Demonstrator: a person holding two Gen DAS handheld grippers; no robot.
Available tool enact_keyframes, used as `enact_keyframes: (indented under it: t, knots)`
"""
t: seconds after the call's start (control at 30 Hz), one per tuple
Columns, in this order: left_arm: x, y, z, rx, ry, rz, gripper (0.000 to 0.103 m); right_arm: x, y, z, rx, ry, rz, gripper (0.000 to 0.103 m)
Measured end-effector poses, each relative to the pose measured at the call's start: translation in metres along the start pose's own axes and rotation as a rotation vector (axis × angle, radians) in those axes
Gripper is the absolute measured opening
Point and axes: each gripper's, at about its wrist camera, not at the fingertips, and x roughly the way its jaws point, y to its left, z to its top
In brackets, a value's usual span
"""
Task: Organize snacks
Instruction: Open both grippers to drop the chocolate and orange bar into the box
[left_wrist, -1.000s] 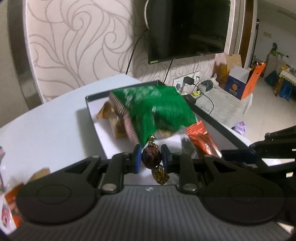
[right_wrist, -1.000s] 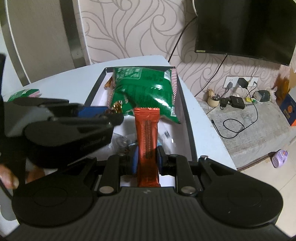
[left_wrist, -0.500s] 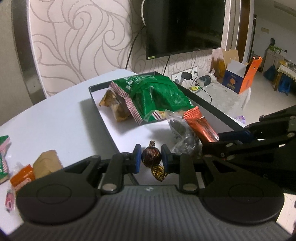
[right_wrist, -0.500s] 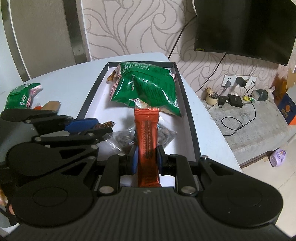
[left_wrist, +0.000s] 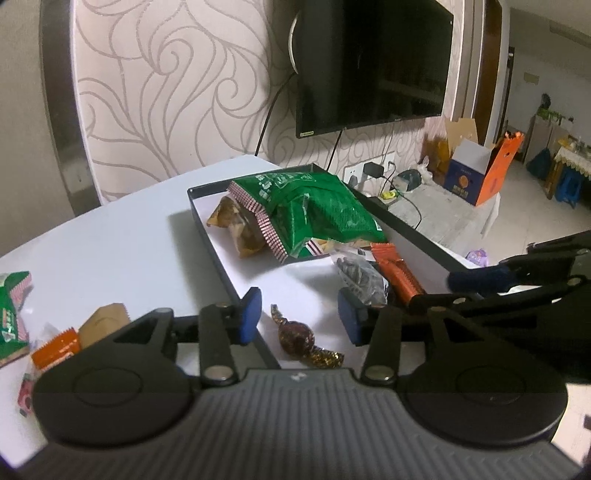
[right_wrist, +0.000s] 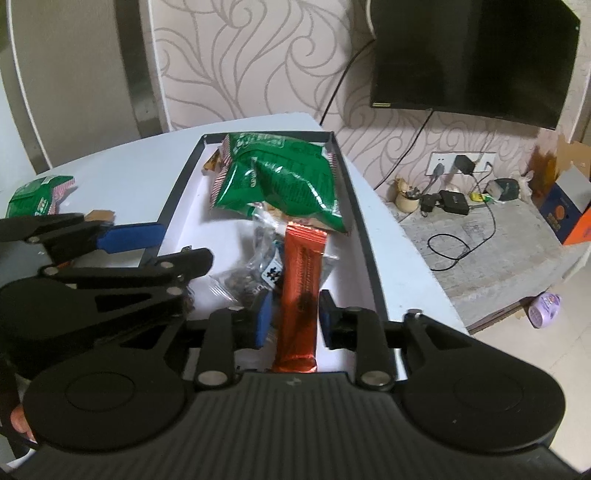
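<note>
A black-rimmed tray (left_wrist: 210, 236) with a white floor holds a green snack bag (left_wrist: 314, 214), a brown-yellow packet (left_wrist: 236, 225) and a clear packet of dark seeds (left_wrist: 360, 277). My left gripper (left_wrist: 300, 315) hovers over the tray's near end and its jaws are opening. A brown foil-wrapped candy (left_wrist: 295, 336) lies on the tray floor between them, untouched. My right gripper (right_wrist: 295, 317) is also opening. The orange snack bar (right_wrist: 301, 295) lies in the tray between its pads, resting partly on the seed packet (right_wrist: 243, 277).
Loose snacks sit on the white table left of the tray: a green bag (left_wrist: 13, 314), a small brown box (left_wrist: 105, 321) and an orange packet (left_wrist: 55, 349). A dark TV (left_wrist: 369, 62) hangs on the wall behind. The table's right edge (right_wrist: 413, 258) drops to the floor.
Both grippers went from shut to open. The candy dropped from the left jaws onto the tray floor. The orange bar is let go and lies in the tray. The left gripper drew back towards the tray's near end.
</note>
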Motion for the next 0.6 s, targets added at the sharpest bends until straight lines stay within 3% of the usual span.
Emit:
enact_keyframes:
  t: [0.07, 0.13, 0.2, 0.6]
  knots:
    - [-0.003, 0.003, 0.0, -0.014, -0.004, -0.012, 0.049, -0.004, -0.002, 0.0, 0.01, -0.01, -0.014, 0.052]
    - [-0.006, 0.005, 0.0, -0.028, -0.006, 0.002, 0.06, -0.008, -0.004, -0.001, 0.023, -0.02, -0.017, 0.059]
    - [-0.011, 0.007, -0.002, -0.043, -0.016, 0.009, 0.062, -0.012, -0.004, -0.003, 0.027, -0.03, -0.025, 0.063]
    - [-0.05, 0.028, -0.006, -0.119, -0.078, 0.028, 0.062, -0.045, 0.017, -0.002, 0.013, -0.103, 0.016, 0.07]
